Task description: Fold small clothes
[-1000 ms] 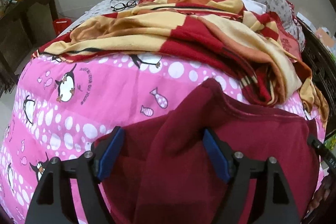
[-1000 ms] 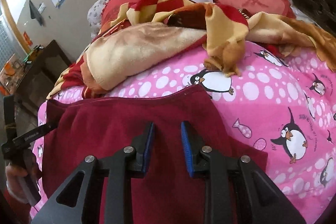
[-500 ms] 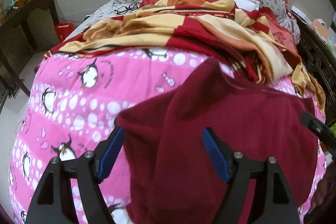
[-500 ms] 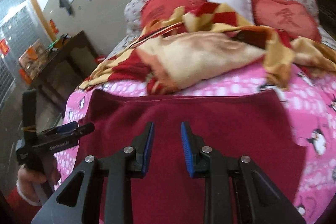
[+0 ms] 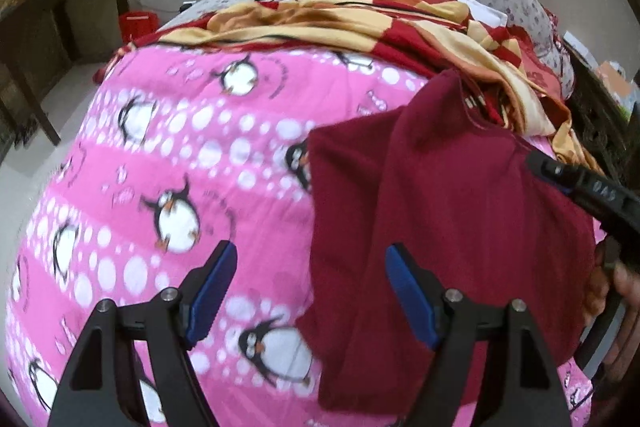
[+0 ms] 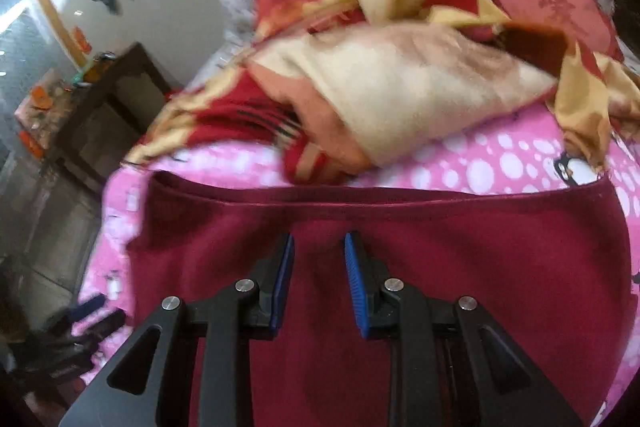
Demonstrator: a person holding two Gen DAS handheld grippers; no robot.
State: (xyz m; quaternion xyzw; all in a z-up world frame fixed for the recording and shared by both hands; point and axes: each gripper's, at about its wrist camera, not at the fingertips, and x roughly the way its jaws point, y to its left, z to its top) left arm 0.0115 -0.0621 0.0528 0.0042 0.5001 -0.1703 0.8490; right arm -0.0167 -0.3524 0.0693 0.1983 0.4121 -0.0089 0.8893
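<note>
The left gripper (image 5: 308, 287) is wide open and grips nothing; it has slid left, off the garment (image 5: 448, 219) onto the pink quilt (image 5: 168, 147). The right gripper (image 6: 319, 281) is narrowly parted; whether it pinches cloth I cannot tell. The garment now lies spread flat, near the blanket (image 6: 400, 87), seemingly ready for folding.

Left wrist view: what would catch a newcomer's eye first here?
The bright pink penguin bedspread fills the left and middle. A dark red garment lies over its right side, reaching down past the left gripper, whose jaws stand wide apart. Behind it, a red and yellow blanket is heaped against the pillows.
</note>
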